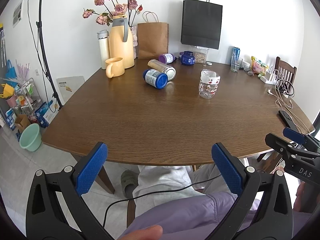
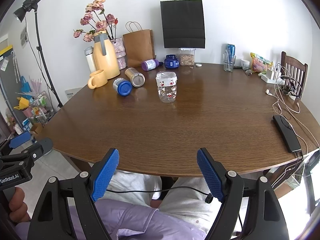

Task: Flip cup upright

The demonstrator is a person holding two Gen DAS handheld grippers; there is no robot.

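Note:
A clear glass cup [image 1: 209,84] with small red cartoon prints stands on the brown wooden table [image 1: 160,120], right of centre; I cannot tell which end is up. It also shows in the right wrist view [image 2: 167,86]. My left gripper [image 1: 160,170] is open and empty, held off the table's near edge, far from the cup. My right gripper [image 2: 158,174] is open and empty too, also back at the near edge. Each gripper shows at the side of the other's view: the right one [image 1: 294,144] and the left one [image 2: 22,150].
Two jars [image 1: 159,74] lie on their sides left of the cup. A yellow mug [image 1: 114,67], thermos jug [image 1: 121,42], bottle, flowers and paper bags stand at the back. A phone [image 2: 287,133] and cables lie at the right edge. A chair stands far right.

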